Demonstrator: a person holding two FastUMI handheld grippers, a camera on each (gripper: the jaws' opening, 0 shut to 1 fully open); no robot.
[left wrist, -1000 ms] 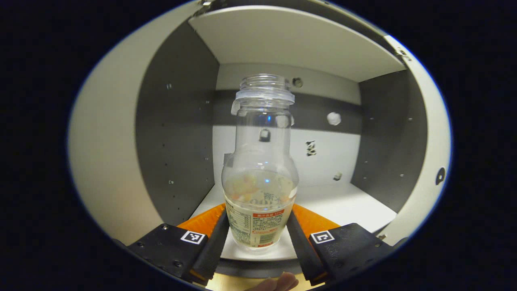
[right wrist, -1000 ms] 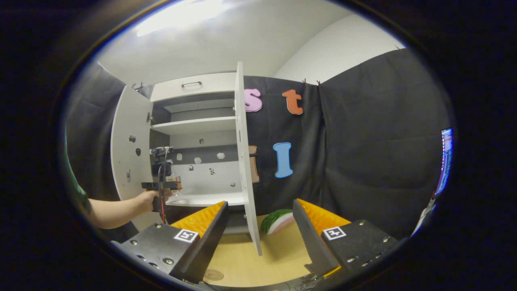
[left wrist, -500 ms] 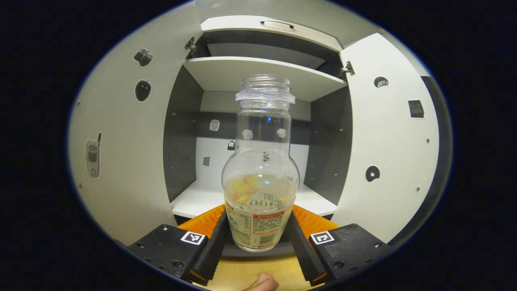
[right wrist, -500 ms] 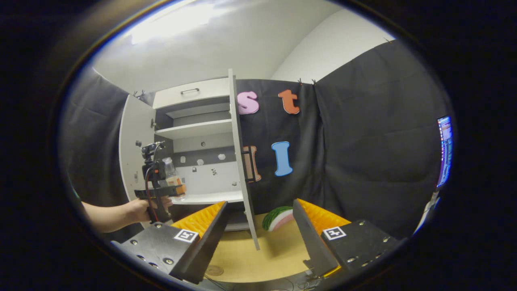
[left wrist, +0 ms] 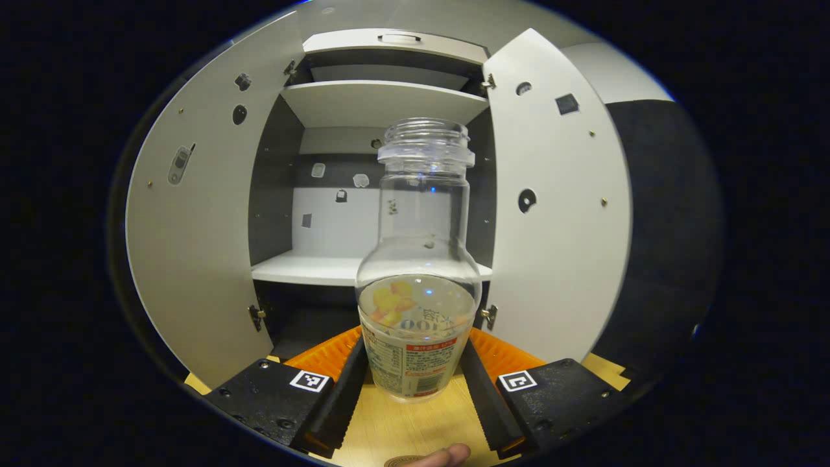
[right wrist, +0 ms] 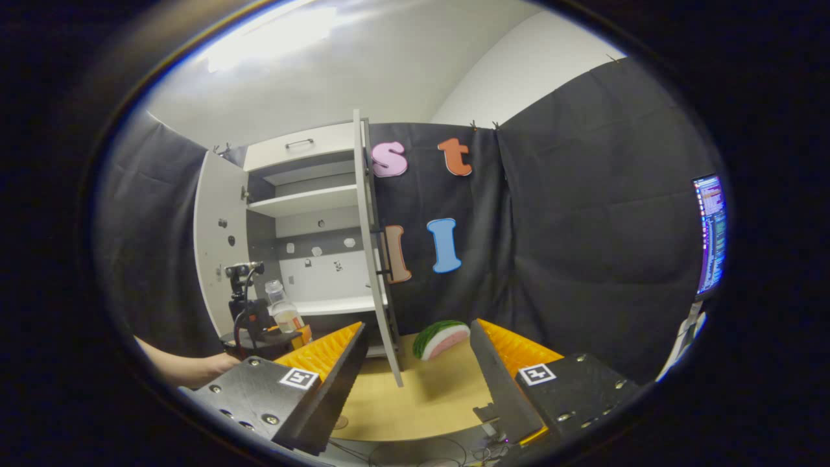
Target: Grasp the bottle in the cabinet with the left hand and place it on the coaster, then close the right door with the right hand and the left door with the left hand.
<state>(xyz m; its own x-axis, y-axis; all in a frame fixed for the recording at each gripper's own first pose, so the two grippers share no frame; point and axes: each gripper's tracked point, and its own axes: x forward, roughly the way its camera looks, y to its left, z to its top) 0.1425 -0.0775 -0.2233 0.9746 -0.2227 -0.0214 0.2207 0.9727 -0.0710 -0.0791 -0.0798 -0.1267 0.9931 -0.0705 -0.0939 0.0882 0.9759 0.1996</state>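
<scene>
Both fingers of left claw [left wrist: 415, 383] clamp the bottle [left wrist: 418, 272]; right claw [right wrist: 415, 379] gapes, empty

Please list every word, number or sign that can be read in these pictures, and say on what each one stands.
Nothing can be read for certain.
Label on the bottle: printed text, too small and blurred to read.
Screen: lines of text, too small to read.
Square markers: coded patterns, no words.
Stickers on the left door: pictures, no words.

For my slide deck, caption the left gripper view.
Left tongs grip an uncapped bottle in front of the open cabinet, above the wooden table.
</scene>
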